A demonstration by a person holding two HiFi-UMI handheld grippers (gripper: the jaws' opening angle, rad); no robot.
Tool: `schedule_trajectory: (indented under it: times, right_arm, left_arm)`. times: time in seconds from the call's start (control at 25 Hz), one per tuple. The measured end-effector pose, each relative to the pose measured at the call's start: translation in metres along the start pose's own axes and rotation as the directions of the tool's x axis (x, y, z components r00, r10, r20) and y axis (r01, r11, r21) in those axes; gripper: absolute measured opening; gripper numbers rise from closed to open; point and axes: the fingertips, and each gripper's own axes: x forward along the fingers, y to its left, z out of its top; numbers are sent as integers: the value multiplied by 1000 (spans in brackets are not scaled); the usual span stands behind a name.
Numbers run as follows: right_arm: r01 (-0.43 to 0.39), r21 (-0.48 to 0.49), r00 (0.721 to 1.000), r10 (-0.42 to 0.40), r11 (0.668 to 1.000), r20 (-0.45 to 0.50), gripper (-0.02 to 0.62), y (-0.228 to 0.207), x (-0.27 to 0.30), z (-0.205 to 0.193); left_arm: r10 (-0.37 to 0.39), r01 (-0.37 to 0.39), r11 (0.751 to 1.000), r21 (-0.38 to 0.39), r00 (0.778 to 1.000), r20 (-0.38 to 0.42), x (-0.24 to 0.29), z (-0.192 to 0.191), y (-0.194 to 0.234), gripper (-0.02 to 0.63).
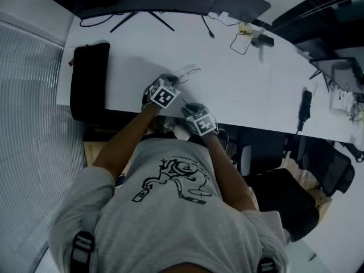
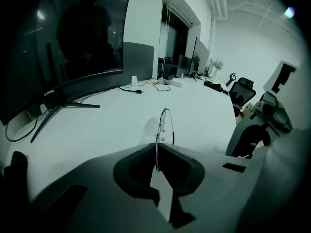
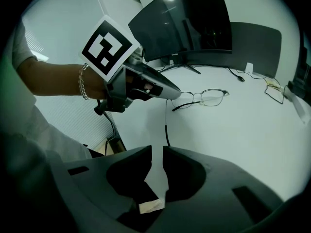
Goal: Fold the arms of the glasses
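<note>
glasses: on the white desk near its front edge, ahead of both grippers, one end lifted in a grip; the rest looks close to the desktop.
step: we judge the first arm fold is about to start, neither arm folded yet.
how-to: take the free arm near its tip, swing it in an arc about the hinge toward the lenses, light force, no twist. The wire looks easy to bend.
hold: keep the pinch steady so the frame can't rotate with the push.
look: thin wire frame, clear rounded lenses, slim arms with dark tips; the second arm is splayed out too.
left gripper: fingers closed on the glasses, thin wire running between them, apparently near a hinge.
right gripper: fingers a narrow gap apart, nothing in them; the free arm's tip sits just ahead of the gap.
</note>
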Motion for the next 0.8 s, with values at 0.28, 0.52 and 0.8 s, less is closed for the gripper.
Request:
schedule_trajectory:
  times: [0.28,0.52,0.8]
  right_arm:
    - [13,-4,1000,-13,1000,-4,80,-6,0,-6]
    - [42,1,999,-42,999,-3,80,-12,-8,0]
    - [69,8,997,-69,998,43,80,-27,-2,-3]
  left_arm:
    - [-15,15,1000,-1,1000,-1,-4,-1,-5,34]
    - [-26,26,1000,-6,1000,-6,-3,-6,-4,34]
    - [-49,49,999,3,999,-4,-6,-2,-10,34]
